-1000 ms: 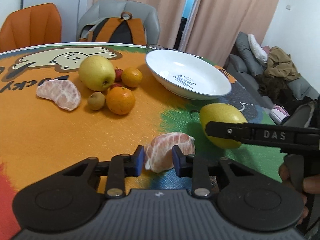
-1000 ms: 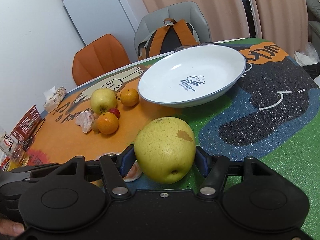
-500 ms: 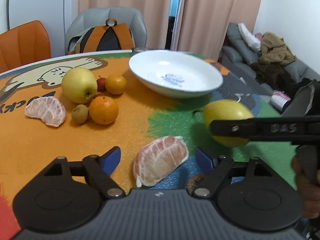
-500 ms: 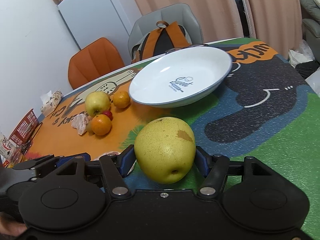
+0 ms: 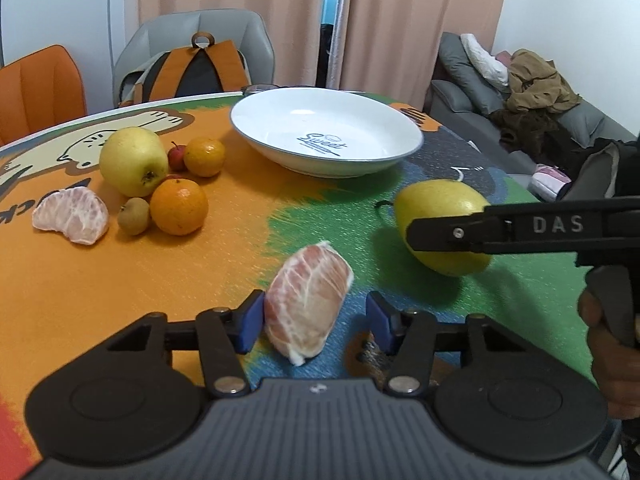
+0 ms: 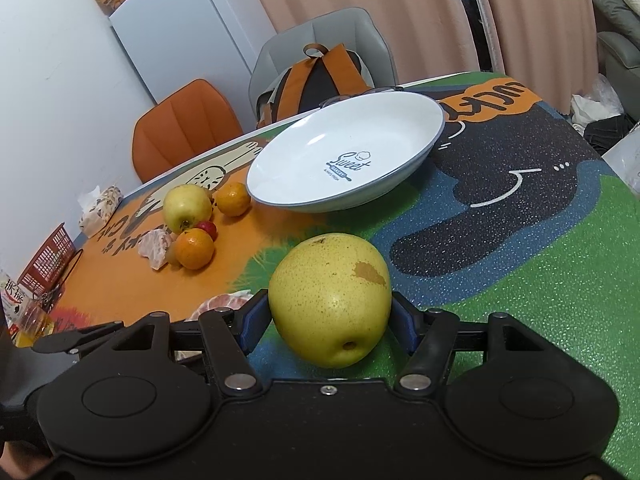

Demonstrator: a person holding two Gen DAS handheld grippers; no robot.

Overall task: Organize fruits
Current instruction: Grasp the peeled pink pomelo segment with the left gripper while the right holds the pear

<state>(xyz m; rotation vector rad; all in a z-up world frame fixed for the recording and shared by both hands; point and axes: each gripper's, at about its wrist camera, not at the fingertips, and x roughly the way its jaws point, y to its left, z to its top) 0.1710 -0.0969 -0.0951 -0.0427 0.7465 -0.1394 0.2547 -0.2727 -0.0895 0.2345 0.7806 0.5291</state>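
A peeled pink citrus segment (image 5: 308, 296) lies on the colourful table mat between the jaws of my left gripper (image 5: 316, 320). Those jaws are closing: the left pad touches the segment, while the right pad stands a little apart from it. My right gripper (image 6: 329, 316) is shut on a yellow pear (image 6: 330, 296), with a blue pad on each side. In the left wrist view the pear (image 5: 436, 204) rests low over the green patch. The white plate (image 5: 328, 136) stands empty behind both.
At the left lie a yellow apple (image 5: 134, 160), two oranges (image 5: 179, 206), a small red fruit (image 5: 176, 156), a small brown fruit (image 5: 134, 216) and a second peeled segment (image 5: 72, 214). Behind the table stand chairs and a backpack (image 5: 200, 68), and a sofa (image 5: 500, 92) is at the right.
My left jaws let go of the segment, opened wide, and have come partly back in around it. The segment now lies more end-on. My right gripper still holds the pear, unmoved.
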